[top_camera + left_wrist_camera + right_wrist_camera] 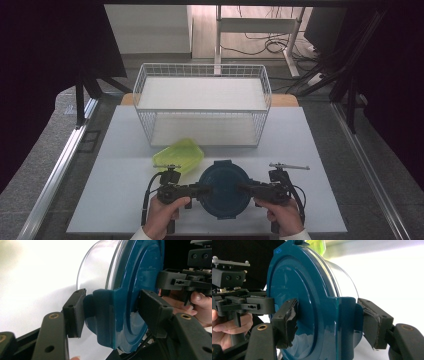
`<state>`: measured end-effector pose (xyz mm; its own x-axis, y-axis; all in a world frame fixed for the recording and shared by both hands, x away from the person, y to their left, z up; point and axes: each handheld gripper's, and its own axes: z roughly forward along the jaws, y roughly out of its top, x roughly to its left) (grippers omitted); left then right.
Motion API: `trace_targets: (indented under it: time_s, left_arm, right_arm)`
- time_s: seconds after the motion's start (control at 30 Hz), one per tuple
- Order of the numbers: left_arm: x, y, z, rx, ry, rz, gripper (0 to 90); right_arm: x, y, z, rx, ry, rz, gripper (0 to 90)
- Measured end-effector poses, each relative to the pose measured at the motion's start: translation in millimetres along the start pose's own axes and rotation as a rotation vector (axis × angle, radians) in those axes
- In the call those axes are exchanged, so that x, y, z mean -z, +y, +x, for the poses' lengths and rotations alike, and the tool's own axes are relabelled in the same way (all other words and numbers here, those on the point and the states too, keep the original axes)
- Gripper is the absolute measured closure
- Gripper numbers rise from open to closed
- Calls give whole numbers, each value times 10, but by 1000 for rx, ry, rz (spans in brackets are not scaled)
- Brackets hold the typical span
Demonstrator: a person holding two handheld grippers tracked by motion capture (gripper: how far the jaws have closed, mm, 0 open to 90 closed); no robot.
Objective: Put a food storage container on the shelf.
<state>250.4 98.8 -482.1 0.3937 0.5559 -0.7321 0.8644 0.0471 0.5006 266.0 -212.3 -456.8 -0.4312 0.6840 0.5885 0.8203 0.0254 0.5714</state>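
High view: white table, wire basket behind; left gripper, right gripper both clamp blue-lidded container.

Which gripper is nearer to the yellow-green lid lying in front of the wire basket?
Left. The left gripper grips the blue container's left side, just below the yellow-green lid. The right gripper grips the container's far side, farther off.

round clear container with blue clip lid, near table's front edge

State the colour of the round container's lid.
Dark teal blue lid, best seen in the right gripper view.
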Motion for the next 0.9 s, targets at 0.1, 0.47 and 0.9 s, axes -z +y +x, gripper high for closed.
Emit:
trace_targets:
  time_s: [0.1, 0.47, 0.9]
  left_arm:
    - [25, 43, -24, -8, 3, -12, 406]
    - [169, 296, -67, -22, 20, -35, 406]
    - [194, 489, -113, -37, 7, -43, 406]
  right_arm:
    - [9, 47, 20, 7, 3, -11, 345]
    - [-35, 314, 111, 37, 29, -35, 347]
    - [17, 502, 177, 53, 16, -52, 348]
